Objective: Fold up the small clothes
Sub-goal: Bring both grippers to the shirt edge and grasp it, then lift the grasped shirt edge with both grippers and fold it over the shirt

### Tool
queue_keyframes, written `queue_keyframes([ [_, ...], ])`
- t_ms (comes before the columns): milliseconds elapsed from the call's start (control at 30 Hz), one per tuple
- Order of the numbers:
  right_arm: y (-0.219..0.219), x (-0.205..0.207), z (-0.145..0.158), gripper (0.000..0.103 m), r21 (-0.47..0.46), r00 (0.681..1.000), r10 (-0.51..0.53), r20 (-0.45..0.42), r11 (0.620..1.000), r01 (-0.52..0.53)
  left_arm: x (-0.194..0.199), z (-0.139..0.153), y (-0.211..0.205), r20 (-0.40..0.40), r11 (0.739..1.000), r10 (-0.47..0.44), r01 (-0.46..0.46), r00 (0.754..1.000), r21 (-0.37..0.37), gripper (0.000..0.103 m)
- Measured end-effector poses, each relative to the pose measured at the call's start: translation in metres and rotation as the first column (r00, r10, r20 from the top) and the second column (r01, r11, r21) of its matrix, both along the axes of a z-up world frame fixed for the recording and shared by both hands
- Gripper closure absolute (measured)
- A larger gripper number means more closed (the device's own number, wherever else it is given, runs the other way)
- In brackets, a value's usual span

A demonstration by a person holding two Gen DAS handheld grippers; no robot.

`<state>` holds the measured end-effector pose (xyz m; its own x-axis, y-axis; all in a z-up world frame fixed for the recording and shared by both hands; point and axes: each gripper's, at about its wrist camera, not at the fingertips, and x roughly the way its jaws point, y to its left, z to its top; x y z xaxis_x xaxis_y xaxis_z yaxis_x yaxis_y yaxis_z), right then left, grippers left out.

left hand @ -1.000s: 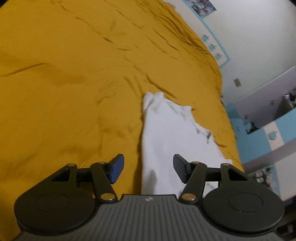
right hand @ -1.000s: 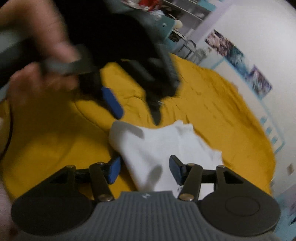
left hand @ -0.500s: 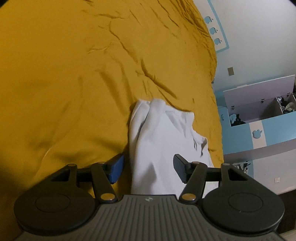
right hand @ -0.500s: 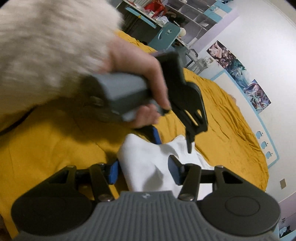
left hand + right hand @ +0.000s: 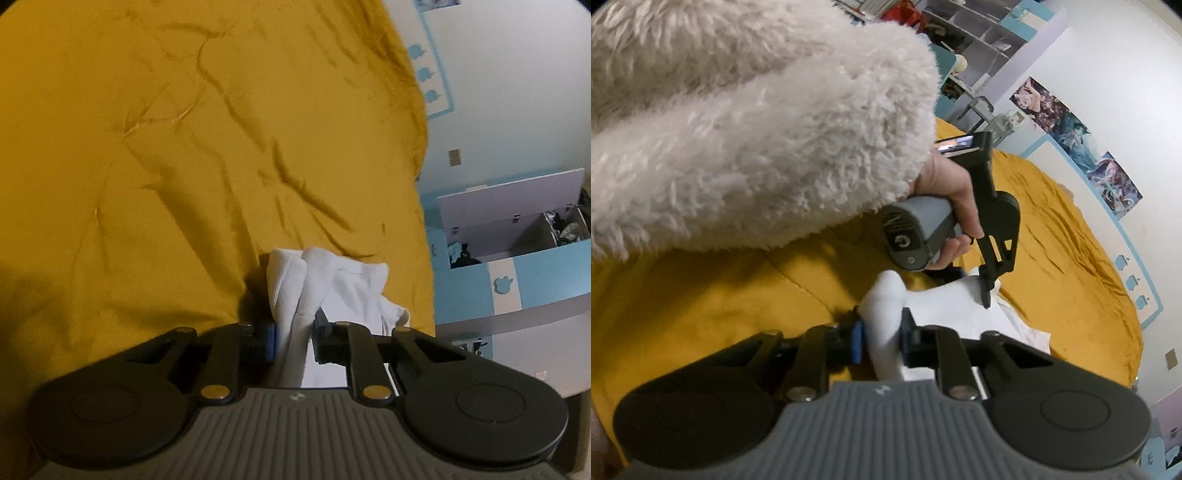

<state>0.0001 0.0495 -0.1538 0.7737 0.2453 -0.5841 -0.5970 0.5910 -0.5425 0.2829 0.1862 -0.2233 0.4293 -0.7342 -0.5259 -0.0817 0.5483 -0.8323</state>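
Mustard bedspread (image 5: 184, 184) | left gripper (image 5: 293, 341), right gripper (image 5: 881, 341) both pinching white garment (image 5: 351, 291) | no legible writing

Yellow bedspread (image 5: 147, 166) lies bare left of and beyond white garment (image 5: 351, 291): open passage there. Right of garment, bed edge close; blue toy chest (image 5: 517, 273) past it. Fleece-sleeved arm (image 5: 746, 122) with left gripper (image 5: 986, 295) blocks approach over garment.

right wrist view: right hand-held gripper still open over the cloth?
No, the right hand-held gripper has its fingers pinched shut on a fold of the white cloth.
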Motion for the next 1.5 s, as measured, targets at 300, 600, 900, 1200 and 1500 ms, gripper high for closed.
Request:
queue_keyframes([
  [300,-0.043,0.026,0.044,0.098,0.263,0.992,-0.088,-0.087,0.959,0.108,-0.011,0.056,-0.018,0.148,0.998,0.006,-0.016,0.989,0.066,0.086],
  [600,-0.157,0.020,0.107,0.098,0.561,0.953,-0.282,-0.111,0.774,0.294,-0.002,0.124,-0.094,0.209,0.999,-0.039,0.035,0.977,0.026,0.086],
  [900,-0.287,-0.001,0.125,0.098,0.669,0.834,-0.520,-0.185,0.555,0.494,0.008,0.139,-0.236,0.271,0.980,-0.201,0.190,0.942,0.065,0.086],
  [1200,-0.381,-0.010,0.094,0.098,0.682,0.698,-0.668,-0.260,0.385,0.622,0.006,0.104,-0.340,0.237,0.942,-0.335,0.313,0.912,0.125,0.086],
  [1500,-0.431,-0.024,0.060,0.098,0.690,0.621,-0.688,-0.376,0.239,0.683,-0.004,0.082,-0.383,0.195,0.908,-0.407,0.372,0.893,0.192,0.086],
])
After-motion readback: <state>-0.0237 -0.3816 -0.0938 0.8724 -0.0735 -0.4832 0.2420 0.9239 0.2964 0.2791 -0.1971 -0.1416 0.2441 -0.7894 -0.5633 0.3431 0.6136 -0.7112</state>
